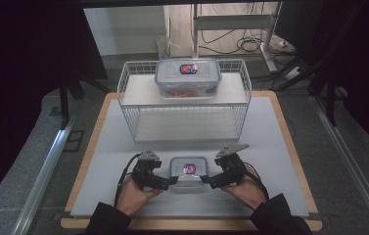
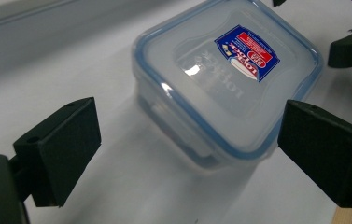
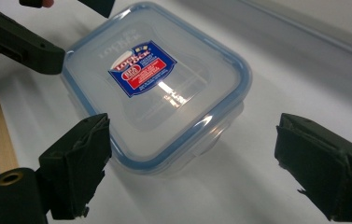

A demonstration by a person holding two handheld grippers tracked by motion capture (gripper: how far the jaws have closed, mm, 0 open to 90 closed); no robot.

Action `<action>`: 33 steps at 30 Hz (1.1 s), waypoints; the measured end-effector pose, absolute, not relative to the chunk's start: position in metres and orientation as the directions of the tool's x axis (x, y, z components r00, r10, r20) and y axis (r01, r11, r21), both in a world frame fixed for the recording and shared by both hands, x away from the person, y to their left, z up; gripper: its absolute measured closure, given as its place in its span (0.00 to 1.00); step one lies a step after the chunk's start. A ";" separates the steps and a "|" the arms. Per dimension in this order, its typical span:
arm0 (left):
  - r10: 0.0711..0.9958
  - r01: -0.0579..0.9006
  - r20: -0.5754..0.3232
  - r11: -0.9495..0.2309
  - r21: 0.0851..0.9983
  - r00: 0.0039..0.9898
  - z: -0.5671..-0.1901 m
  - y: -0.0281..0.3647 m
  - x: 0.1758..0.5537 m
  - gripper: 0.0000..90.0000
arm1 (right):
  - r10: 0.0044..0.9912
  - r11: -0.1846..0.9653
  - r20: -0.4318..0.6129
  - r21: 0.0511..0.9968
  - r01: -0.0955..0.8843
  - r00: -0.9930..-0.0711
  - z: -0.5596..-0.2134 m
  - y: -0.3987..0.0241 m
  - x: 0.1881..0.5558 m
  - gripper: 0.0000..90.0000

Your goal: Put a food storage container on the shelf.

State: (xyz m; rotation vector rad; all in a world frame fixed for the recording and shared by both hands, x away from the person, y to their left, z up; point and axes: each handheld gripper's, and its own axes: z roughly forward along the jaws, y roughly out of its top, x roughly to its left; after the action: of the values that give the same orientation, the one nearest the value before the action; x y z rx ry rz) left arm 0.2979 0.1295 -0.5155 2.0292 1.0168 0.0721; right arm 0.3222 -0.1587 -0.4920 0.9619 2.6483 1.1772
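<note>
A: How do the jaws stand now?

B: Both pairs are spread wide and grasp nothing. The small container [image 1: 188,171] lies between the left gripper [image 1: 171,181] and the right gripper [image 1: 205,180], on the near part of the white table [image 1: 113,161].

A: Which hand is nearer to it?

B: About equal; each one aims inward at one near corner.

A: And its long axis?

B: It runs left to right, though the box is almost square. The lid faces up, and the wire basket [image 1: 184,122] stands farther behind it.
</note>
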 end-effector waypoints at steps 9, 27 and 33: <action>0.608 0.659 -0.384 -0.324 0.678 0.694 -0.524 0.116 0.309 0.09 | 0.554 0.475 0.318 0.638 0.606 -0.769 -0.505 -0.150 0.335 0.09; 0.651 0.665 -0.374 -0.275 0.694 0.660 -0.517 0.121 0.285 0.34 | 0.602 0.412 0.319 0.661 0.627 -0.732 -0.495 -0.159 0.314 0.47; 0.640 0.669 -0.402 -0.245 0.701 0.655 -0.515 0.127 0.281 0.45 | 0.595 0.390 0.343 0.668 0.634 -0.727 -0.494 -0.166 0.308 0.55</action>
State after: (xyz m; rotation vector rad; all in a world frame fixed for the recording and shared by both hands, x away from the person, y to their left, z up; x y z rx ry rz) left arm 0.2808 0.1273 -0.5154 1.9473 1.0245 -0.0404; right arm 0.3085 -0.1658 -0.4941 1.1769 2.6582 1.3113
